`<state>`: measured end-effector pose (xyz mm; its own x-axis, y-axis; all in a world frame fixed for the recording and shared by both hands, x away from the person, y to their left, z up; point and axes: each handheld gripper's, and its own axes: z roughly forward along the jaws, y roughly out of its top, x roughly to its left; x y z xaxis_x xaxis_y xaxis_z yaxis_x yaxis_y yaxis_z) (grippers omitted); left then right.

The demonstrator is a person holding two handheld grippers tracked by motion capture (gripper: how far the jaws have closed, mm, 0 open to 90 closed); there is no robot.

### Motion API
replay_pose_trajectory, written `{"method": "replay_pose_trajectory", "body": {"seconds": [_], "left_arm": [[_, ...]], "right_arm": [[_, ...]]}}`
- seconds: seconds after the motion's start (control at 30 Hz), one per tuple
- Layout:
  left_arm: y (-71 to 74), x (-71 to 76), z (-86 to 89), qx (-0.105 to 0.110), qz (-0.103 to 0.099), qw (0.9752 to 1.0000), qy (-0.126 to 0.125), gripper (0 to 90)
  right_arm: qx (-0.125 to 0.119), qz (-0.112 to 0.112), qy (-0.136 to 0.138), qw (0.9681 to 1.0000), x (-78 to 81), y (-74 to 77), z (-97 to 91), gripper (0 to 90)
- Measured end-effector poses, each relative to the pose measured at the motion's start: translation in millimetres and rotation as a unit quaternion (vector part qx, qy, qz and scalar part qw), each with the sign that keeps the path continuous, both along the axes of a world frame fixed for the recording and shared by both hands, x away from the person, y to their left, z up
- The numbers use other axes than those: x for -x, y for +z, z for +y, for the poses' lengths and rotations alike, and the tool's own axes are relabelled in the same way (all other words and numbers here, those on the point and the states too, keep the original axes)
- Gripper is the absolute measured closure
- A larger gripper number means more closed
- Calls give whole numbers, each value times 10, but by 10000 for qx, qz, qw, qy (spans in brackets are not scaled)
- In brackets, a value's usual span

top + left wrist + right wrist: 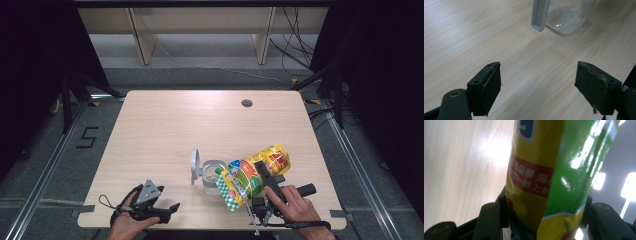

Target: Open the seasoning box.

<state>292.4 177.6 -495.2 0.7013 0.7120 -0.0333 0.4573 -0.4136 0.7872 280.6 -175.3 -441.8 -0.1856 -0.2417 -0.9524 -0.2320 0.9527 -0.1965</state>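
Pale wood table (165, 130) on grey floor—right claw (261, 176) clamps pouch (250, 175), left claw (172, 207) apart—perhaps resting.

I have a pale wooden table (165, 125) with a round cable hole (246, 103) near its far right corner. A clear jar (212, 172) stands on it near the front, its grey lid (195, 166) upright at the jar's left side. Around the table is grey floor (55, 165), marked with a "5" (88, 137).
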Motion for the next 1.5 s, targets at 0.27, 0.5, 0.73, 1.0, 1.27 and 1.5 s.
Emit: {"method": "replay_pose_trajectory", "body": {"seconds": [0.27, 0.5, 0.73, 1.0, 1.27, 1.5], "left_arm": [[2, 1, 8, 317, 217, 9993, 8, 201], [5, 1, 11, 234, 156, 9996, 26, 201], [1, -2, 5, 215, 79, 9997, 23, 201], [0, 0, 4, 222, 94, 9997, 17, 201], [-6, 8, -7, 276, 155, 9995, 75, 201], [-7, 8, -9, 274, 158, 9995, 73, 201]], "right_arm": [[491, -48, 36, 9988, -43, 51, 34, 516], [796, -49, 202, 9966, -75, 99, 66, 529], [1110, -138, 273, 9933, -91, 135, 81, 533], [1445, -297, 233, 9888, -96, 188, 109, 538], [1788, -352, 359, 9826, -104, 233, 130, 548], [1813, -436, 344, 9819, -116, 268, 119, 561]]}}
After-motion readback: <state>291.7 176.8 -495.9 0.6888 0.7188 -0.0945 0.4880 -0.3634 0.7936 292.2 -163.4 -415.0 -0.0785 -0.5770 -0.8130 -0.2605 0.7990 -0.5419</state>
